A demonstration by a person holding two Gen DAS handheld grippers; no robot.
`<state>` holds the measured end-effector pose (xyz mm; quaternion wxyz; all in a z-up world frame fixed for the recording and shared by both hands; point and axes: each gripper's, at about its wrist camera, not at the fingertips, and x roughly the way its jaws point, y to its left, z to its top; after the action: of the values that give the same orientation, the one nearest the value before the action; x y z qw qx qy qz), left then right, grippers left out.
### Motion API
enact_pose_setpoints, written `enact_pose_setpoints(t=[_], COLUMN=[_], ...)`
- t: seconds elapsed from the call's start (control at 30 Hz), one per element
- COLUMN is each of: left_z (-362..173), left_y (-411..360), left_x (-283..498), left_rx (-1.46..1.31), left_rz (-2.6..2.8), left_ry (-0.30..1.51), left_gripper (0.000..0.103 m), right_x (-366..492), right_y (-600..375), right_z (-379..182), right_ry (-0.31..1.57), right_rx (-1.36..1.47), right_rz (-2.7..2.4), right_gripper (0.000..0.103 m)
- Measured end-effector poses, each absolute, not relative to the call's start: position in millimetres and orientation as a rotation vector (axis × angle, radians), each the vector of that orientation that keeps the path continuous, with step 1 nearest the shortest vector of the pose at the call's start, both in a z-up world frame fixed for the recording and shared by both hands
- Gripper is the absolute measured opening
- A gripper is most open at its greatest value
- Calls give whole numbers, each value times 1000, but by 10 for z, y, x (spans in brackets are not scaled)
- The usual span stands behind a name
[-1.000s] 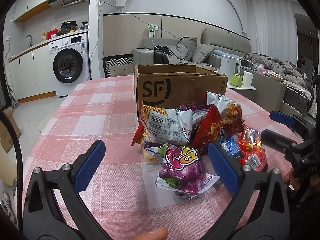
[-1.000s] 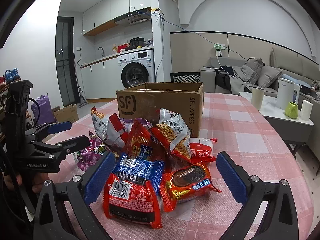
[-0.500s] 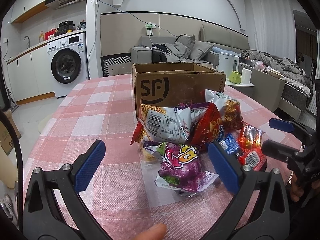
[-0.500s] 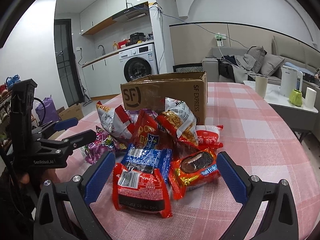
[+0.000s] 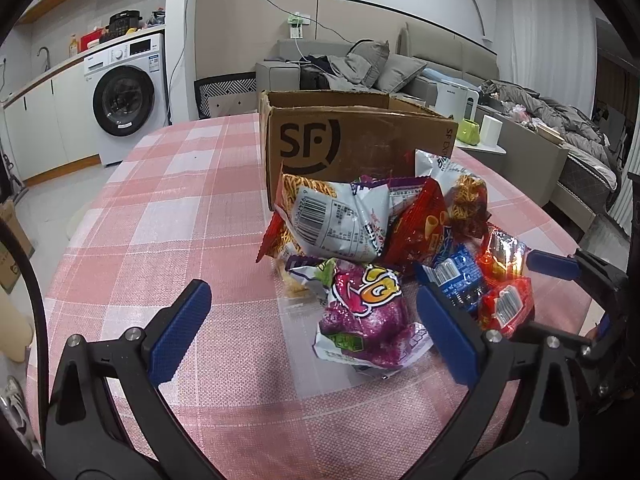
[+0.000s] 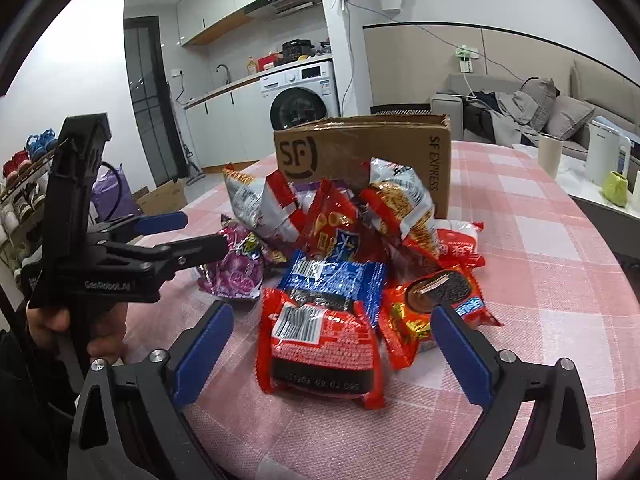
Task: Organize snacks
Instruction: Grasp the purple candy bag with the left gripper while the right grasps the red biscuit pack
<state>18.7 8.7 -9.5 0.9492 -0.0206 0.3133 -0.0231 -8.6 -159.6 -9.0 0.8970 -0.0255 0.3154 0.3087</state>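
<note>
A pile of snack packets lies on the pink checked table in front of an open cardboard SF box, also in the right wrist view. My left gripper is open and empty, with a purple packet between its fingers. My right gripper is open and empty, straddling a red packet. A blue packet and an orange cookie packet lie beside it. The left gripper shows in the right wrist view, the right gripper in the left wrist view.
The table has bare cloth to the left of the pile. Its right edge borders a side table with a kettle and a green cup. A washing machine and a sofa stand behind.
Both grippers have moved a little closer to the pile; the right one now straddles the red packet. Both stay open.
</note>
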Motion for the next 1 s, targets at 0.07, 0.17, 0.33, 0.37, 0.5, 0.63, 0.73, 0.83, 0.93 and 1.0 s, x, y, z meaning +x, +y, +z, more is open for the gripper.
enact_pose_setpoints(t=[0.07, 0.17, 0.33, 0.37, 0.5, 0.63, 0.73, 0.83, 0.93, 1.0], left_z=[-103, -125, -186, -195, -239, -297, -319, -348, -360, -344], left_y=[62, 11, -64, -75, -101, -100, -96, -109, -125, -95], left_x=[185, 192, 227, 231, 264, 338, 379, 403, 406, 372], left_rx=[-23, -1, 19, 19, 18, -5, -17, -39, -42, -56], left_rz=[-54, -77, -114, -123, -141, -165, -189, -229, -237, -244], left_ry=[638, 647, 676, 679, 698, 727, 738, 755, 752, 751], left_gripper=[102, 102, 92, 92, 83, 76, 68, 48, 47, 42], right_x=[-91, -107, -96, -87, -49, -62, -62, -78, -97, -109], right_y=[-1557, -1494, -1429, -1428, -1401, -1394, -1385, -1415, -1433, -1428], right_z=[-112, -152, -218, -230, -287, -288, -286, -257, -217, -205], right_ry=[666, 686, 716, 724, 750, 752, 739, 723, 703, 695], right_rx=[-68, -94, -112, -113, -116, -122, -121, -109, -107, -107], right_rz=[652, 674, 691, 690, 690, 701, 700, 705, 716, 719], right_gripper=[89, 83, 77, 76, 69, 61, 57, 53, 52, 52])
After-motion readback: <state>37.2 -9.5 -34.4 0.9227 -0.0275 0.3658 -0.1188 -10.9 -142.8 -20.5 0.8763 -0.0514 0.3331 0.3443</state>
